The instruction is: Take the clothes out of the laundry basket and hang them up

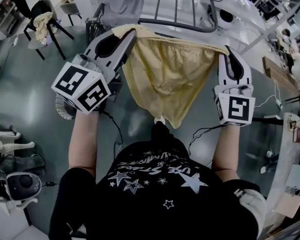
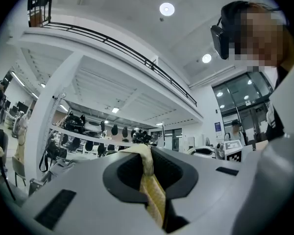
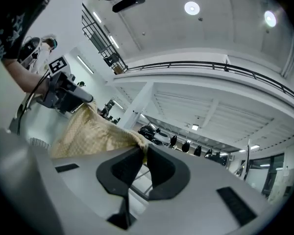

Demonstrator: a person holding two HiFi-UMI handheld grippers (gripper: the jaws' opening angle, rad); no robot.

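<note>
Bright, even indoor light falls from above. Round ceiling lamps (image 2: 166, 9) burn out to white glare in both gripper views, whose corners are black and whose edges bend the railing (image 2: 112, 45) into an arc. The left hand-held gripper (image 2: 148, 155) and right hand-held gripper (image 3: 142, 153) look soft close to the lens. In the head view the yellow cloth (image 1: 165, 79) is sharp, and the floor (image 1: 20, 104) shows a dull sheen with faint shadows.

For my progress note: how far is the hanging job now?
Done: a grey cloth seems already on the rack. In hand: the yellow garment, stretched between the left gripper and right gripper, both shut on its top edge. Left: hang it on the rack. The basket is out of view, so what remains there is unknown.
</note>
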